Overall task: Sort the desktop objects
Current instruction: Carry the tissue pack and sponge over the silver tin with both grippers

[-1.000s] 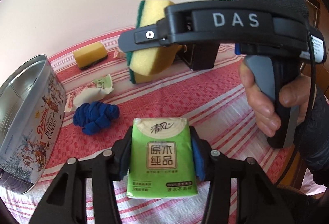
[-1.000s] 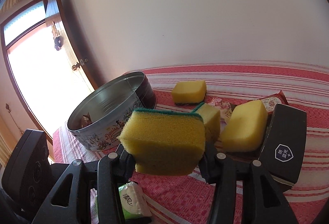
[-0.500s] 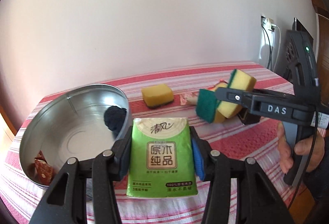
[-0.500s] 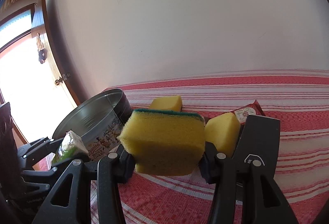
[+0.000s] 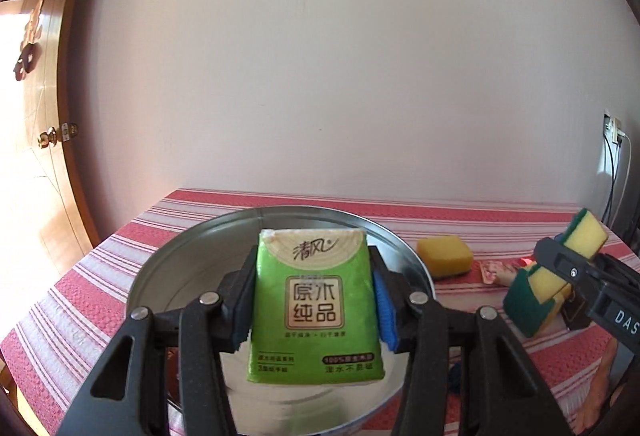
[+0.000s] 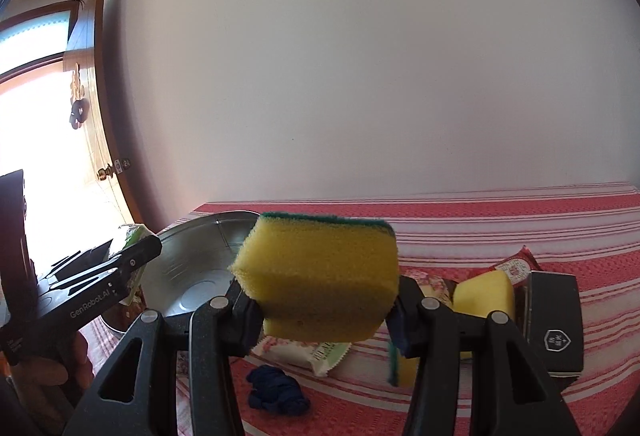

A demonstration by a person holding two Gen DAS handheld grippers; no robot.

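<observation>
My left gripper [image 5: 314, 316] is shut on a green tissue pack [image 5: 316, 276], held upright over the open round metal tin [image 5: 404, 248]. In the right wrist view the same tin [image 6: 200, 268] lies left of centre, and the left gripper with the pack [image 6: 130, 236] hangs at its left rim. My right gripper [image 6: 324, 316] is shut on a yellow sponge [image 6: 320, 272] with a green scouring top, held above the red striped tablecloth [image 6: 500, 220] to the right of the tin.
On the cloth lie a bare yellow sponge [image 5: 444, 256], another yellow sponge [image 6: 484, 296], a black box [image 6: 556, 320], snack wrappers [image 6: 320, 354] and a crumpled blue cloth [image 6: 276, 392]. A hand [image 6: 52, 372] holds the left gripper. A wall stands behind the table and a door on the left.
My left gripper has swung left and risen with the tissue pack, from above the cloth to over the tin. The right gripper with its sponge has lifted slightly and now stands further right.
</observation>
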